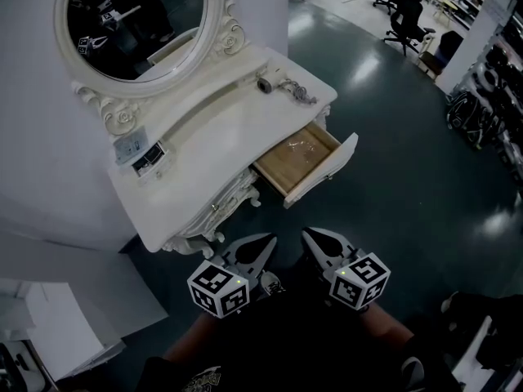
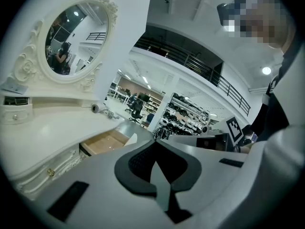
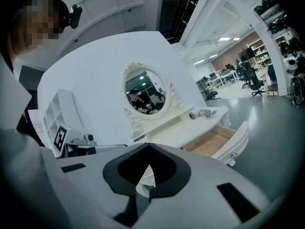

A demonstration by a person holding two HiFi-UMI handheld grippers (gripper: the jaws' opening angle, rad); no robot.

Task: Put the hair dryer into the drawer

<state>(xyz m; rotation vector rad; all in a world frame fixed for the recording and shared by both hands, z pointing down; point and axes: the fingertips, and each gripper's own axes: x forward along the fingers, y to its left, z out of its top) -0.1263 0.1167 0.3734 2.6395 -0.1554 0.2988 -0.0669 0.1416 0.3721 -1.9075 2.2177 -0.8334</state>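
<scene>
1. Left gripper (image 1: 269,238) and right gripper (image 1: 307,234) are both closed and empty, well short of the counter (image 1: 204,158).
2. Hair dryer (image 1: 265,83) sits at the counter's far end. Its bunched cord (image 1: 301,94) could snag.
3. Drawer (image 1: 331,167) is open and looks shallow, so the dryer may overhang.

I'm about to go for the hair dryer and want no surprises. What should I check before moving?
1. Drawer open: ok.
2. Hair dryer lying uncovered on the tabletop: ok.
3. Right gripper jaws apart for a grasp: not ok, shut.
4. Left gripper empty: ok, shut on nothing.
5. Grippers near the dryer: not ok, both are short of the table.
6. Drawer floor clear: cannot tell, something glints there.
</scene>
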